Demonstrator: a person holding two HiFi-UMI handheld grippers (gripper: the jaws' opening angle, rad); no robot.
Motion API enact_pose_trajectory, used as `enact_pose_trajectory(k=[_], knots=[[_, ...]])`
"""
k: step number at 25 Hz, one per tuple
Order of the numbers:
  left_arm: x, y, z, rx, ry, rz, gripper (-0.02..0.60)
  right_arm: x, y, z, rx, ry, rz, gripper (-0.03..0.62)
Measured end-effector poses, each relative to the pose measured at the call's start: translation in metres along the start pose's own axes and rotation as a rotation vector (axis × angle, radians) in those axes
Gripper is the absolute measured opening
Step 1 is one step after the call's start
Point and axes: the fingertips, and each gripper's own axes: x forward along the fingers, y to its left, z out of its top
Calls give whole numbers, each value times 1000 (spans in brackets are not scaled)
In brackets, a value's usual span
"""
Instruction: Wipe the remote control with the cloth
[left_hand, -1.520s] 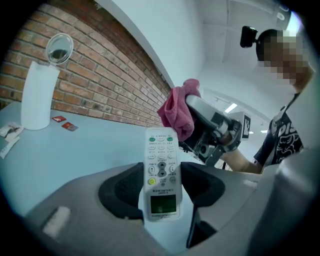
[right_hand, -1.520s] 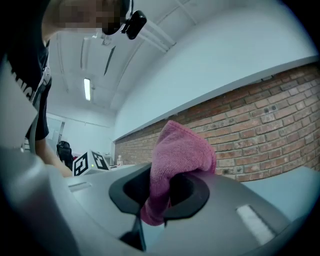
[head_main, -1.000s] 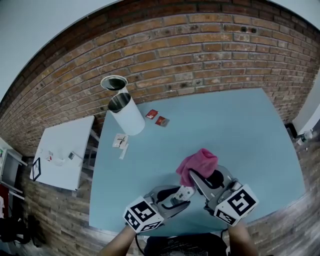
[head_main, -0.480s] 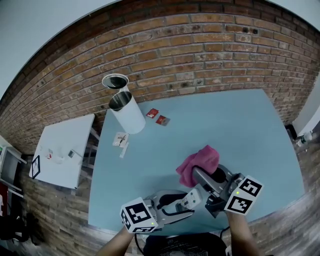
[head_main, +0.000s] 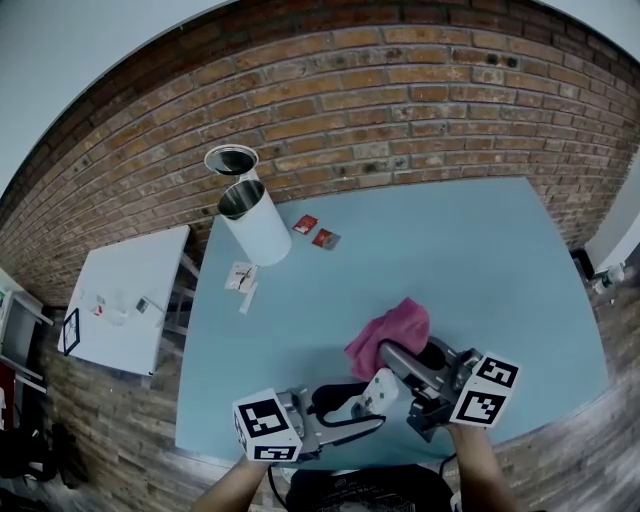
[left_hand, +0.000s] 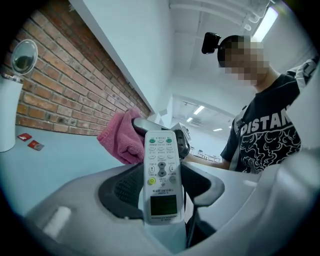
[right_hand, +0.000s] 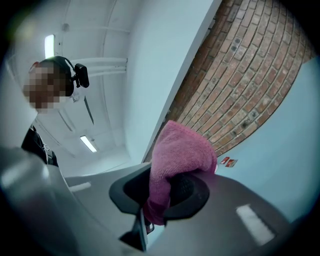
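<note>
- Near the front edge of the blue table (head_main: 300, 330), your left gripper (head_main: 365, 400) clamps the white remote control (left_hand: 161, 172) across its width, with the buttons and screen facing that gripper's camera.
- You hold the remote clear of the tabletop.
- Your right gripper (head_main: 408, 358) is closed on the pink cloth (head_main: 388, 332), which bunches out past its jaws.
- That cloth sits just beyond the remote's far end, to its left.
- At the far left of the table stands a white bin (head_main: 255, 228), with two small red packets (head_main: 313, 233) to its right.
</note>
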Motion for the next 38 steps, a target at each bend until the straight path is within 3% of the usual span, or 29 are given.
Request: enact_pose_trajectory(k=[6, 9, 12, 18, 23, 30, 38], knots=[[-1, 0, 8, -35, -46, -10, 235, 1, -1, -2, 40, -10, 9, 61], [-5, -3, 18, -102, -121, -52, 235, -2, -7, 10, 23, -79, -56, 61], [-20, -2, 43, -222, -280, -124, 235, -4, -10, 16, -58, -86, -122, 61], [-67, 22, 87, -464, -652, -238, 235, 4, 8, -12, -194, 40, -97, 62], [-94, 38, 100, -554, -819, -281, 235, 15, 29, -41, -245, 134, -8, 61], [-106, 50, 107, -626, -903, -306, 235, 26, 52, -94, -432, 344, 86, 61], [-100, 48, 102, -634, -856, -323, 235, 25, 55, -93, -427, 346, 106, 63]])
